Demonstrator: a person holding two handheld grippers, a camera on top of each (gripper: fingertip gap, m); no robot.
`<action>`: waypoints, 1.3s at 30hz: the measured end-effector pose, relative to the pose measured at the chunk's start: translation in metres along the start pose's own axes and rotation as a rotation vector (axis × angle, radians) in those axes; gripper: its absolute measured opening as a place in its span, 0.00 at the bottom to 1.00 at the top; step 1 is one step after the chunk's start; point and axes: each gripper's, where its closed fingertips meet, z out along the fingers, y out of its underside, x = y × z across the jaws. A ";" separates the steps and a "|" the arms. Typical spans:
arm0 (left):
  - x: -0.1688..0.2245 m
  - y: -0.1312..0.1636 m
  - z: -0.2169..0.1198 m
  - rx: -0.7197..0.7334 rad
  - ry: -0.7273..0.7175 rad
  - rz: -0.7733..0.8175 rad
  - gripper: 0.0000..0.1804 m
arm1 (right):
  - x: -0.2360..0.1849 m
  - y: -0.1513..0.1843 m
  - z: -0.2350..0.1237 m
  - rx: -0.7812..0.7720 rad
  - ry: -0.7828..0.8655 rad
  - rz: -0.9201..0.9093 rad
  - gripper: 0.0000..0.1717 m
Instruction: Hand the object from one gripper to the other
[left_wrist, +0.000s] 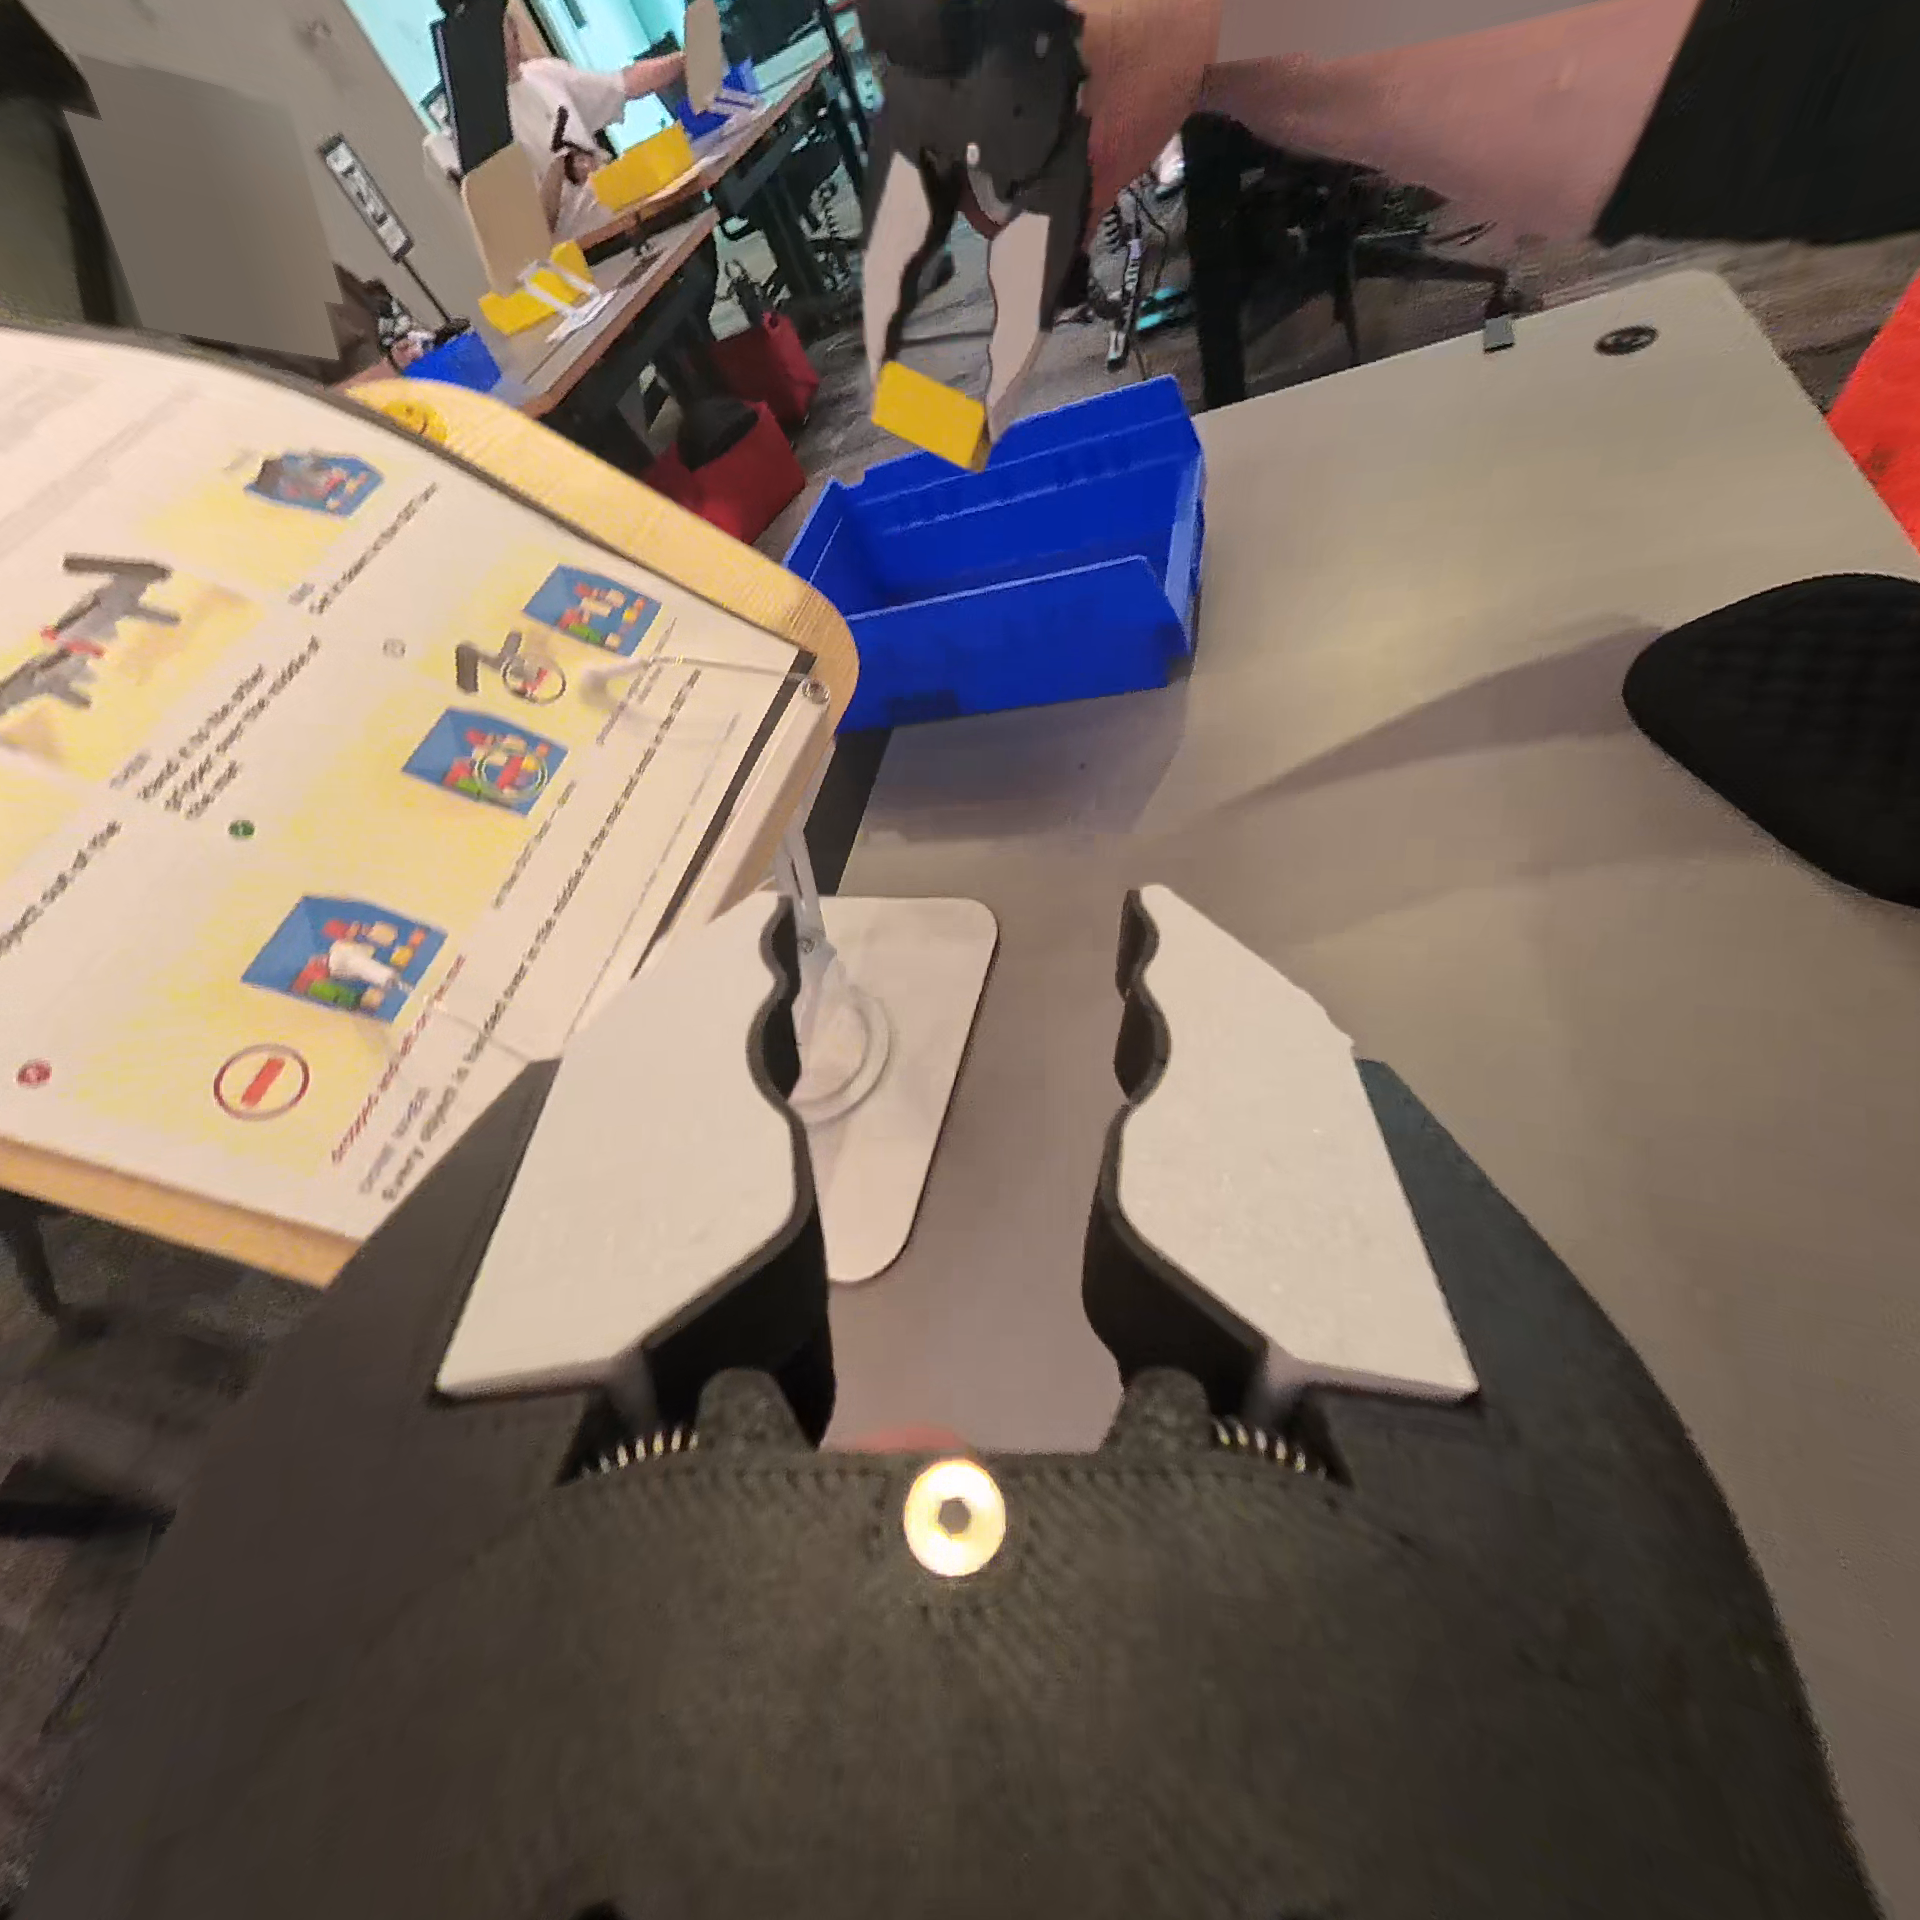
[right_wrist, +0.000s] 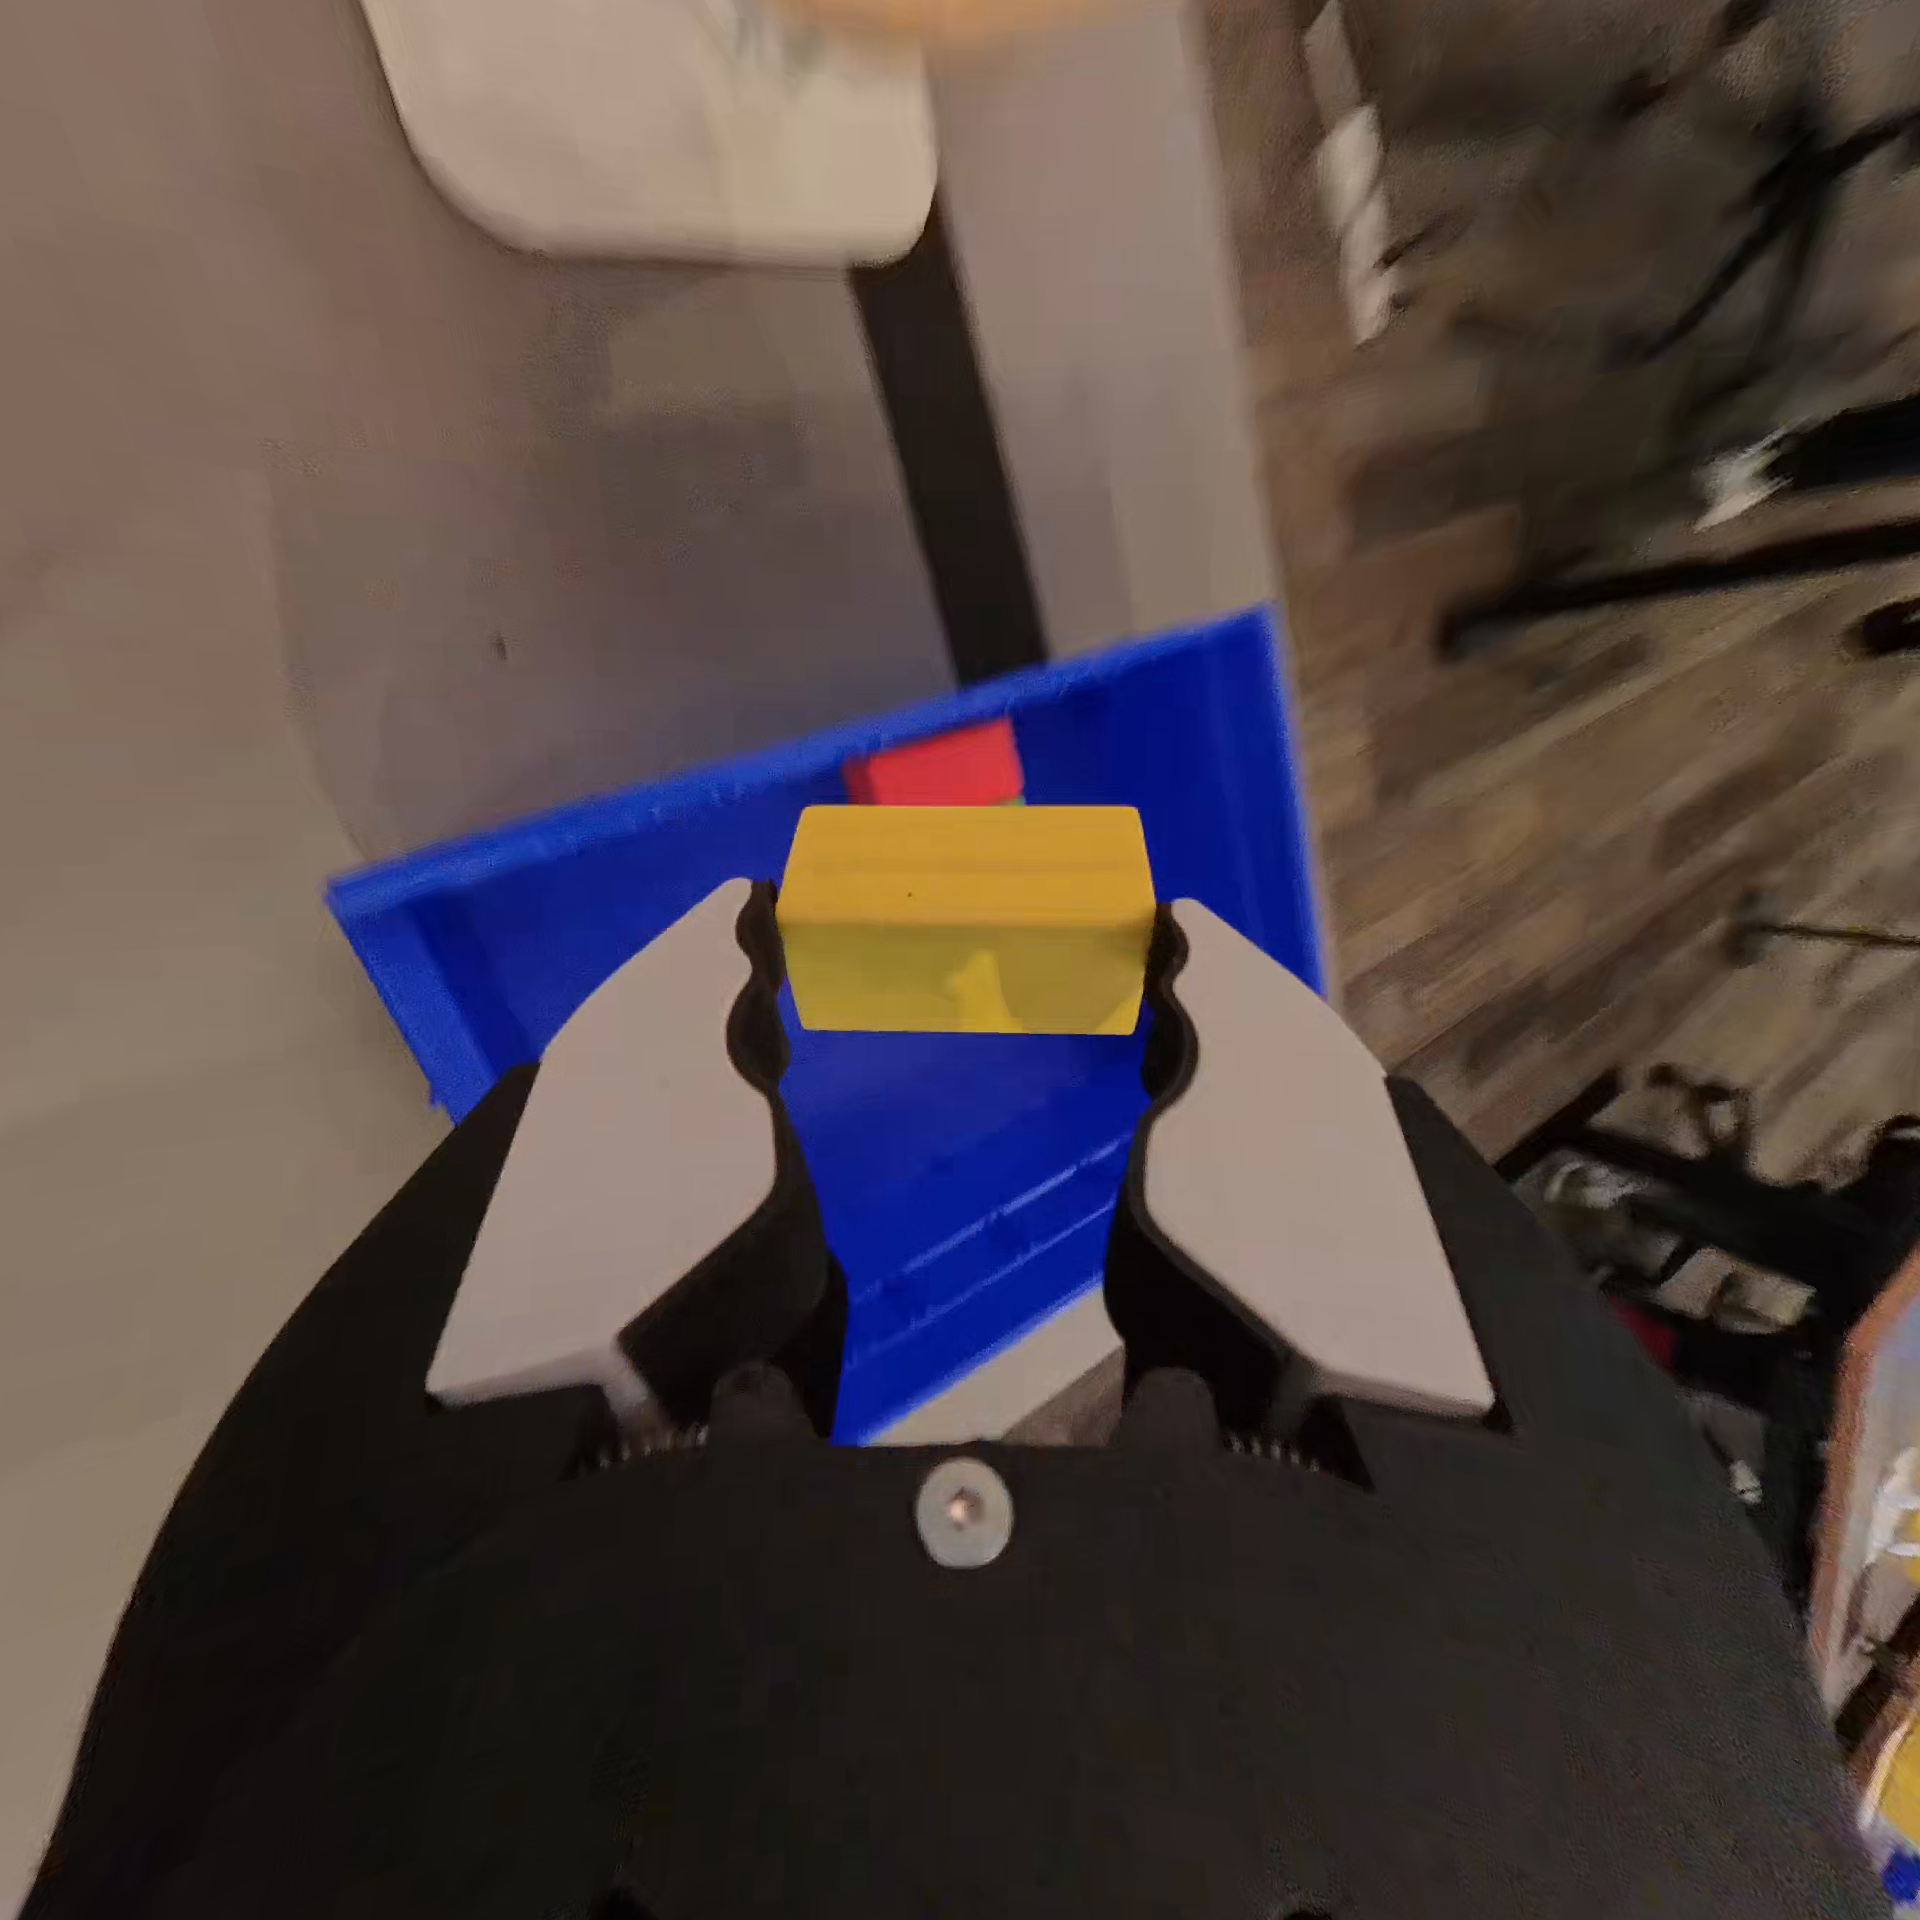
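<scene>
My right gripper (right_wrist: 964, 906) is shut on a yellow block (right_wrist: 966, 925); both pads press its two ends. It holds the block in the air above a blue bin (right_wrist: 623, 862) that has a red block (right_wrist: 940, 769) inside. The left wrist view shows the same gripper (left_wrist: 940, 379) farther off, holding the yellow block (left_wrist: 928, 416) over the blue bin (left_wrist: 1018, 613). My left gripper (left_wrist: 956, 914) is open, with nothing between its fingers. It hovers low over the grey table (left_wrist: 1455, 935), nearer to me than the bin.
A printed sheet on a wooden board (left_wrist: 364, 748) stands tilted on a thin stand with a white base plate (left_wrist: 914, 1039), just ahead of my left fingers. A black mesh object (left_wrist: 1797, 727) lies at the table's right. Other tables and a person are behind. My hands' fingertips stand some 40 centimeters from each other.
</scene>
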 end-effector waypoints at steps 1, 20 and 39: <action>-0.001 0.004 -0.002 -0.003 -0.007 -0.014 0.32 | 0.003 0.017 0.014 -0.061 -0.037 -0.009 0.38; -0.009 0.068 -0.005 -0.153 -0.047 -0.067 0.32 | 0.003 0.086 0.157 -0.356 -0.399 -0.127 0.39; -0.038 0.108 -0.048 -0.339 -0.146 -0.060 0.38 | 0.014 0.074 0.130 -0.359 -0.308 -0.113 0.46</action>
